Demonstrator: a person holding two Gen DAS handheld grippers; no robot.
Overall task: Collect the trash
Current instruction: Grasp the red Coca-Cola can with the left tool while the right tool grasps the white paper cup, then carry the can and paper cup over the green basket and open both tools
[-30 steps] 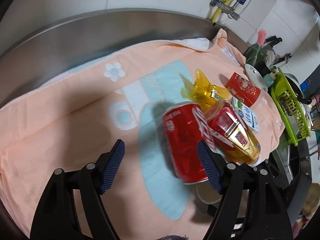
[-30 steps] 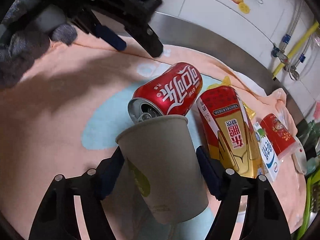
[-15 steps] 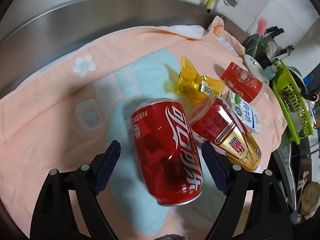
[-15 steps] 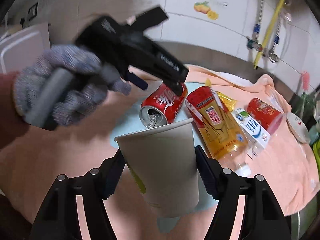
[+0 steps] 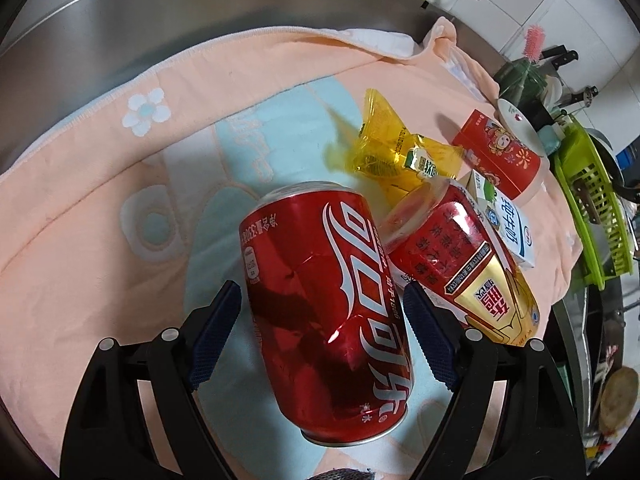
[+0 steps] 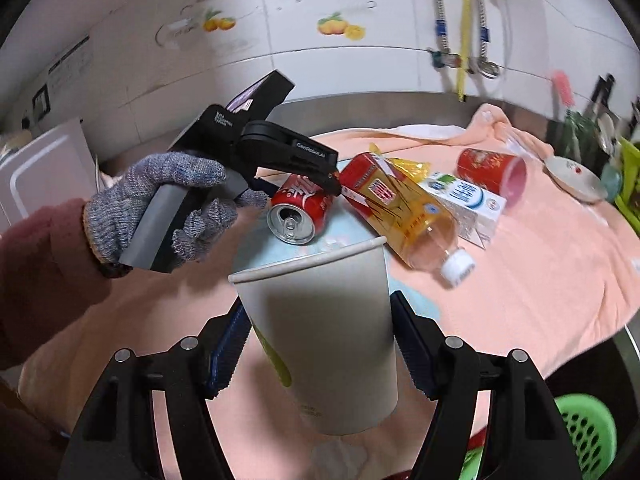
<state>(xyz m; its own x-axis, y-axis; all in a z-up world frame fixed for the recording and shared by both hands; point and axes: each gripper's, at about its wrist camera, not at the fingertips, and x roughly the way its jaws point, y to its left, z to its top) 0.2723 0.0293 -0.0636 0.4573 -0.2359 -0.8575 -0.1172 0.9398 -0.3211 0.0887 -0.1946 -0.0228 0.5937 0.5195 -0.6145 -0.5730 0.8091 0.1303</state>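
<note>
Spread wide, left gripper [image 5: 322, 326] straddles the red can [image 5: 324, 304] (lying sideways) — right gripper [image 6: 316, 344] pinches the paper cup [image 6: 324, 332].

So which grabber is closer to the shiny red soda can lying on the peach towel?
Left. The left gripper straddles the red soda can, pads apart from it. The right gripper is further back, holding a grey paper cup.

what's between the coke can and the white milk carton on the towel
The tea bottle lies on its side between the coke can and the milk carton, touching the can. Both wrist views show it.
</note>
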